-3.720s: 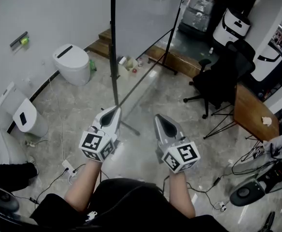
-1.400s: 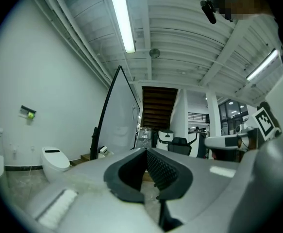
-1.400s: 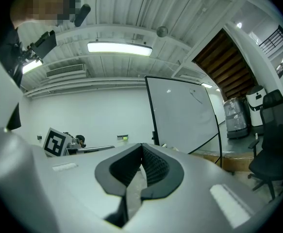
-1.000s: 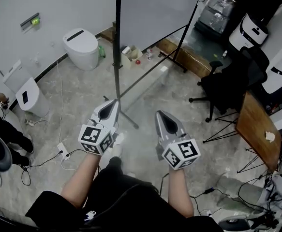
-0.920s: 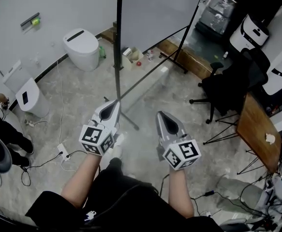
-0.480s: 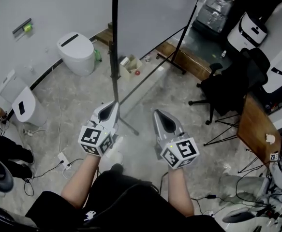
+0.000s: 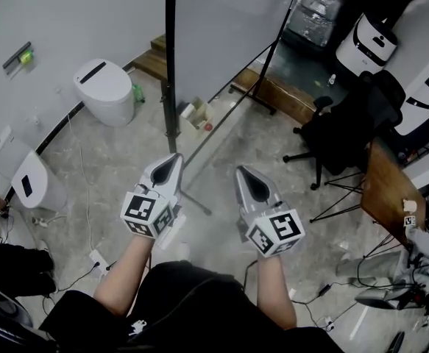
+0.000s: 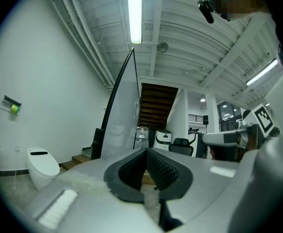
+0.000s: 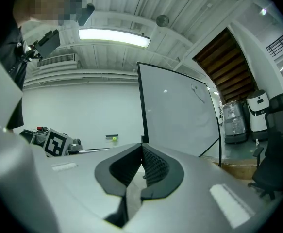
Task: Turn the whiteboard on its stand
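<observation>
While both of the person's forearms reach forward from the bottom of the head view, the left tongs [image 7: 174,158] and the right tongs [image 7: 240,170] lie level, side by side and apart. Each gripper view shows its own ribbed pads pressed together at the tip with nothing between them, so both tongs are closed and empty. Just ahead of the left tongs the whiteboard [image 7: 225,28] stands upright on its stand on the grey floor [image 7: 118,157]. Its near black post [image 7: 168,79] rises right beside the tip of the left tongs in the head view (whether they touch I cannot tell). From that post the panel's width runs away toward the upper right to the far post [image 7: 277,35], and a low crossbar [image 7: 221,116] follows the same line. The left gripper view meets the board almost edge-on, as a thin tall sliver. The right gripper view sees its white face at a slant, so that face is turned to the person's right. Beyond the near post a small cardboard box [image 7: 197,113] sits on the floor, and a white toilet [image 7: 104,90] stands to the left by the wall. To the right are a black office chair [image 7: 339,131] and a wooden desk [image 7: 387,186]. Farthest back stand a wrapped pallet [image 7: 313,13] and a white machine [image 7: 365,43].
</observation>
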Motion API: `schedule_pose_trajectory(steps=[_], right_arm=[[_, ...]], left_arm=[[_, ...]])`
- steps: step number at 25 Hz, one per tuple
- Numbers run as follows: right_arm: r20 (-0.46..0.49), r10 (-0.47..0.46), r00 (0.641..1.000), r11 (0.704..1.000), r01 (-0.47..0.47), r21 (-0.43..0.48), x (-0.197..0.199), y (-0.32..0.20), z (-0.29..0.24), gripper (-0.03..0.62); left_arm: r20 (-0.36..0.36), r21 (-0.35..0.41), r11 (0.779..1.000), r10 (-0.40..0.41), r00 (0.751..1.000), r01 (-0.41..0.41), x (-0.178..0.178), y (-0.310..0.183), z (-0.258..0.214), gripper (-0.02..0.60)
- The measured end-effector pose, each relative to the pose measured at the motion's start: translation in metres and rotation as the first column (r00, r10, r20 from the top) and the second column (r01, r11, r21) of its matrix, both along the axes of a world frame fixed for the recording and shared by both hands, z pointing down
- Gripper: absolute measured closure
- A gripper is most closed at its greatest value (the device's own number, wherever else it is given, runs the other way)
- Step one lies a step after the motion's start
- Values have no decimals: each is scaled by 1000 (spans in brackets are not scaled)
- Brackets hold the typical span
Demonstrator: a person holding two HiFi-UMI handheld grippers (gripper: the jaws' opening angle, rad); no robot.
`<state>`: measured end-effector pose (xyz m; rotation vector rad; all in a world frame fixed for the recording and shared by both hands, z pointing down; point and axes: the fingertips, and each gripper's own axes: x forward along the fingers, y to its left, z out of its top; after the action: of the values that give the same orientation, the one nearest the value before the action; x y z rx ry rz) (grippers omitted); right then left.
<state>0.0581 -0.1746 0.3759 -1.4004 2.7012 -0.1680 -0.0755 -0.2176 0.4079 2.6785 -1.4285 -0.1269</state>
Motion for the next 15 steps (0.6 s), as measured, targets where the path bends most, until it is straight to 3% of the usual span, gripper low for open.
schedule_pose_trajectory(steps=[15], right_arm=[[7, 72, 997, 997, -72, 0, -28, -52, 10, 585]], left_arm=[[6, 6, 997, 77, 997, -77, -22, -62, 7, 577]])
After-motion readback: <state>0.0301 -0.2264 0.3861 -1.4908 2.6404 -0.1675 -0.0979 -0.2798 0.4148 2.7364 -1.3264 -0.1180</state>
